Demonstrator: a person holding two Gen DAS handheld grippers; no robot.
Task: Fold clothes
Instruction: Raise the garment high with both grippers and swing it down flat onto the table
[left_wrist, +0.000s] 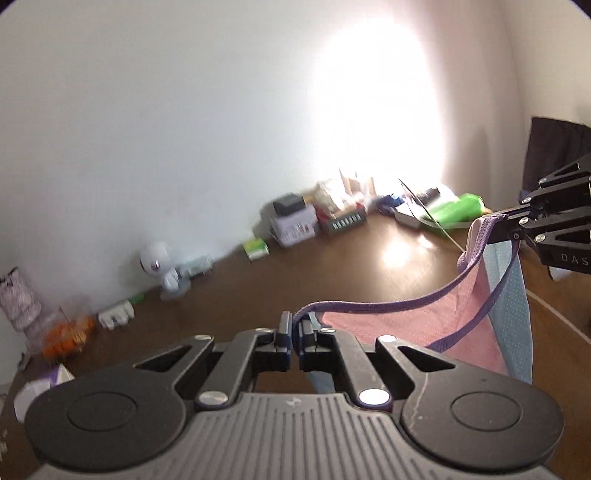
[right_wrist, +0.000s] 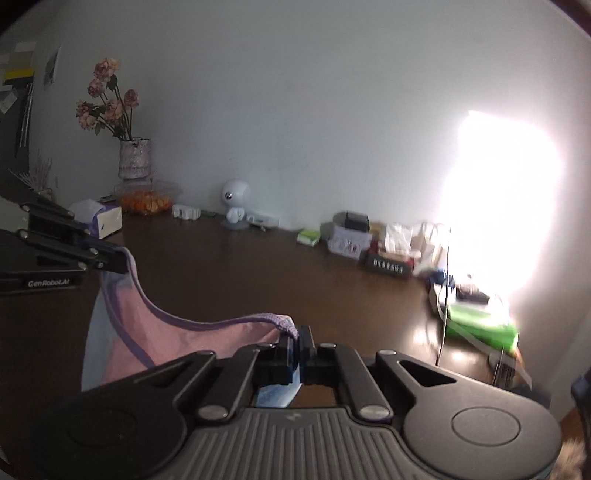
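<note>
A small pink and light-blue garment (left_wrist: 454, 314) with a purple trim band hangs in the air between my two grippers, above the dark wooden table (left_wrist: 295, 273). My left gripper (left_wrist: 295, 332) is shut on one end of the purple band. My right gripper (left_wrist: 496, 223) shows at the right edge, shut on the other end. In the right wrist view my right gripper (right_wrist: 299, 343) is shut on the band, the garment (right_wrist: 147, 332) sags to the left, and my left gripper (right_wrist: 122, 260) holds its far end.
Clutter lines the wall: a white round robot toy (right_wrist: 234, 201), a vase of dried roses (right_wrist: 135, 158), a bowl of oranges (right_wrist: 147, 201), a tissue box (right_wrist: 105, 219), small boxes (right_wrist: 349, 236), a green package (right_wrist: 480, 325). Strong glare on the wall at the right.
</note>
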